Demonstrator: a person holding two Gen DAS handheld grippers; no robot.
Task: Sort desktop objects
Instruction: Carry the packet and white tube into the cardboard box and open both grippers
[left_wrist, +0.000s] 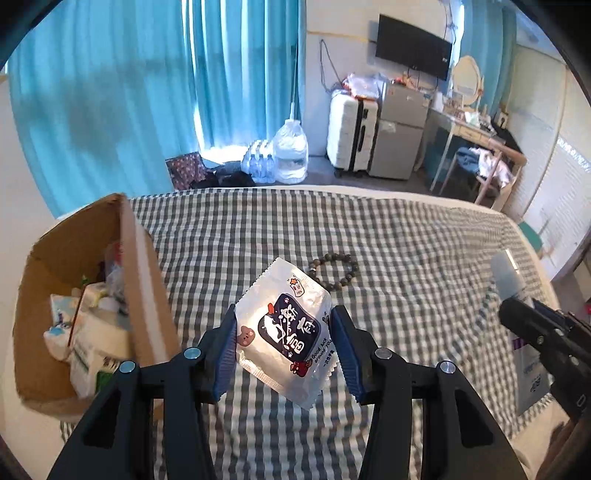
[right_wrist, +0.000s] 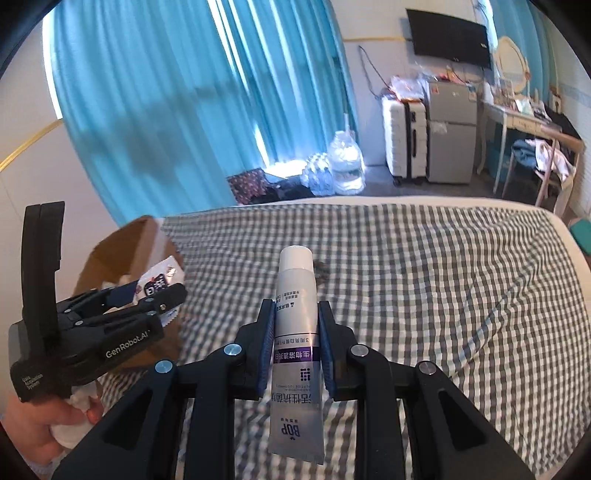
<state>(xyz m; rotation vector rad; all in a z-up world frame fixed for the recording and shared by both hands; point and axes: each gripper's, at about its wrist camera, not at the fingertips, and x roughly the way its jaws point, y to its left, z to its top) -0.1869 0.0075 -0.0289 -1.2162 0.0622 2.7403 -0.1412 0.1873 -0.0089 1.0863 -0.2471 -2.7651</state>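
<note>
My left gripper (left_wrist: 282, 332) is shut on a silver snack packet (left_wrist: 284, 325) with a dark label, held above the checked bed cover to the right of the cardboard box (left_wrist: 144, 266). My right gripper (right_wrist: 297, 332) is shut on a grey-white toothpaste tube (right_wrist: 295, 317), cap pointing away, held above the bed. A dark bead bracelet (left_wrist: 334, 269) lies on the cover just beyond the packet. In the right wrist view the left gripper (right_wrist: 162, 295) with the packet (right_wrist: 160, 280) is at the left, by the box (right_wrist: 110, 258).
The box holds several white packets and tissues (left_wrist: 92, 325). The checked bed (left_wrist: 406, 258) spreads to the right. Beyond its far edge are teal curtains, water bottles (left_wrist: 290, 151), a white suitcase (left_wrist: 351, 133), a small fridge and a desk.
</note>
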